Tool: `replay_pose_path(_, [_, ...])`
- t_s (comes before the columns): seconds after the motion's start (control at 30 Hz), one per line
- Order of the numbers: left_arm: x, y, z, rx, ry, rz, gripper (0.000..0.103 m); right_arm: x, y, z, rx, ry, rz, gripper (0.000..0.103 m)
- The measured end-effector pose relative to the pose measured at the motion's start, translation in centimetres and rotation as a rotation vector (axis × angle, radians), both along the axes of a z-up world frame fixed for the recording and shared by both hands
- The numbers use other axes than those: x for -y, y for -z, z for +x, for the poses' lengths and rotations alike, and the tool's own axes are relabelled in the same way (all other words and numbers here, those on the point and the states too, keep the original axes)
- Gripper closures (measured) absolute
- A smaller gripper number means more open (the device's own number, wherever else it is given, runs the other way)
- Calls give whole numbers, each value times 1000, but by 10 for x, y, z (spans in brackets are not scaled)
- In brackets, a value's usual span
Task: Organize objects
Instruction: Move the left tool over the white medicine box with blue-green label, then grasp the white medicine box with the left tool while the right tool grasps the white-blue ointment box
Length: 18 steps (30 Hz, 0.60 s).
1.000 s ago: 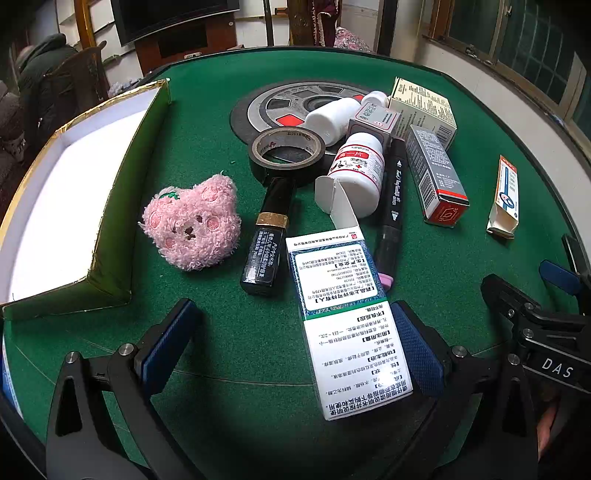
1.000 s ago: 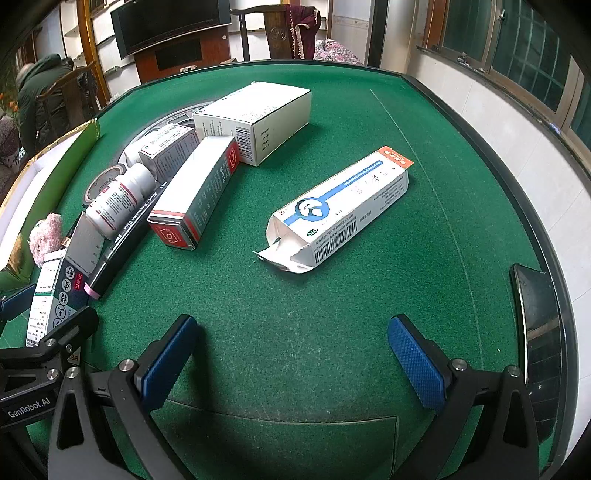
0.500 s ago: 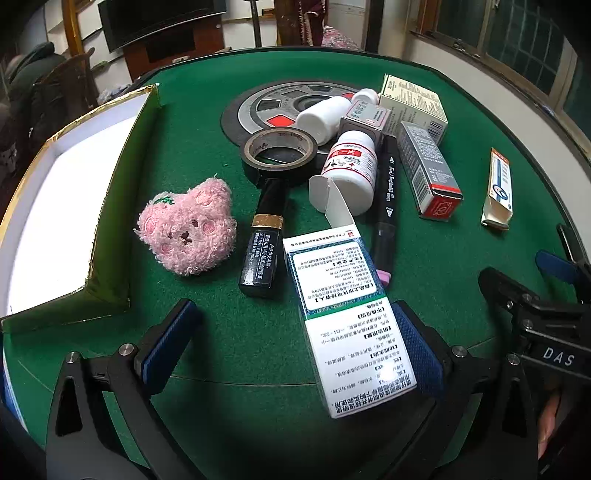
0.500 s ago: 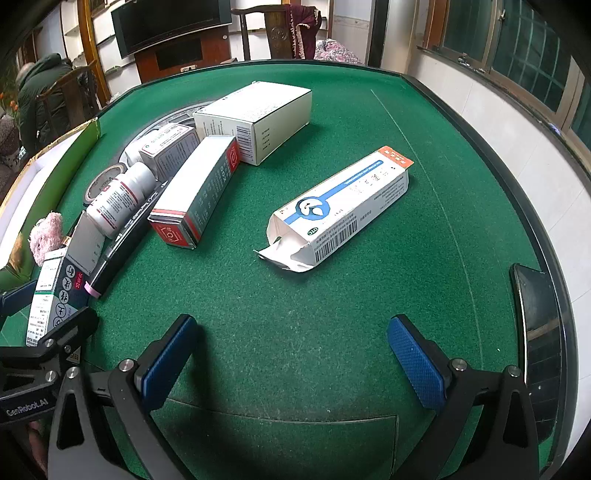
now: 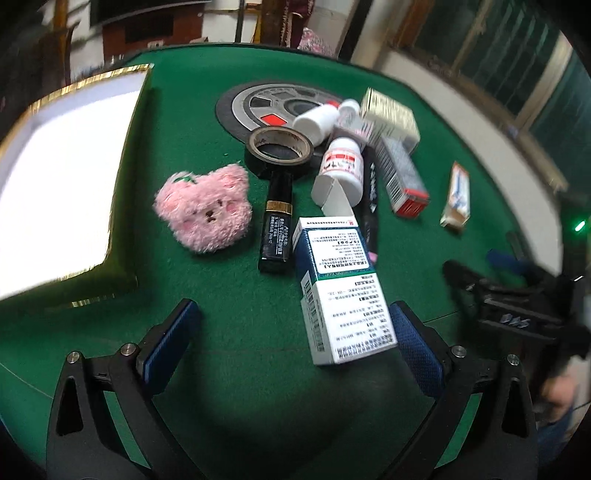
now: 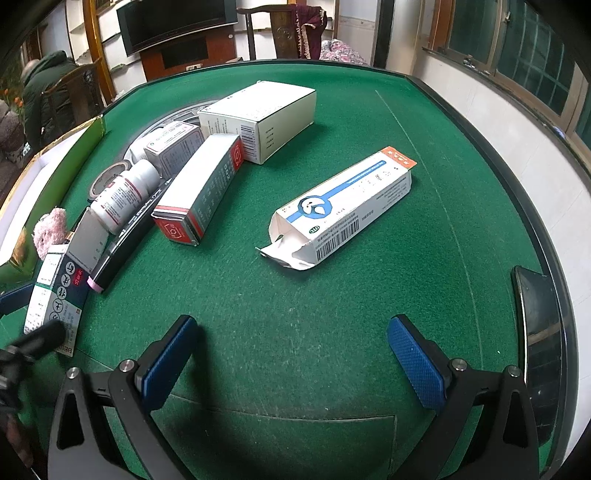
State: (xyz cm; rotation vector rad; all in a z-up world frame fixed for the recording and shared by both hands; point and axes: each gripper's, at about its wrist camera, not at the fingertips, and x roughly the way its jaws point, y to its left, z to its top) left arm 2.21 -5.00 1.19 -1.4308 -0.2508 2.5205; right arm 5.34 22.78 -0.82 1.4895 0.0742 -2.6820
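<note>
Medicine box (image 5: 340,291) tips against our left gripper (image 5: 291,343) pad (jaws wide, nothing clamped); right gripper (image 6: 295,354) gapes wide over bare felt.

green felt table (image 6: 332,295) | television (image 6: 177,22) | wooden chair (image 6: 284,29) | windows (image 6: 517,40)

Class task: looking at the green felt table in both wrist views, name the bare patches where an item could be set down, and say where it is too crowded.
Bare felt lies between the open blue-and-white carton and the table's black rim, and in front of the open right gripper. Another patch separates the gold-edged green tray from the pink plush bear. Crowded: bottles, boxes and tape roll cluster mid-table.
</note>
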Motion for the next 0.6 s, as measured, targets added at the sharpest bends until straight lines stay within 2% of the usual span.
replay_pose_path(0.07, [-1,-2,0,-3,-2,11,0,0,0,0,0,0,2,0])
replay_pose_path(0.13, [-8,-4,-2,-9,-3,-39,2,-1,1,1,1,-2,2,0])
replay_pose_path(0.23, [-20,-7,-3,-21,17,-65,6,3,3,4,3,-4,2,0])
replay_pose_path(0.27, [-23,-8,-3,-29,20,-72,19,7,1,5,3,-5,1,0])
replay_pose_path(0.3, [-27,-8,-2,-34,22,-91,41,7,1,5,1,-4,-1,0])
replay_pose_path(0.37, [-36,-4,-7,-12,43,-132,56,1,-1,3,-4,-3,-11,0])
replay_pose_path(0.4, [-41,-5,-7,-30,45,-163,61,0,1,0,-5,-2,-15,0])
replay_pose_path(0.47, [-46,-4,-9,-32,52,-186,64,-2,1,1,-8,2,-26,0])
replay_pose_path(0.5, [-47,-3,-10,-32,53,-190,69,-3,1,2,-10,5,-34,0])
replay_pose_path(0.6, [-46,-5,-10,-40,58,-199,69,-4,-1,3,-10,7,-47,0])
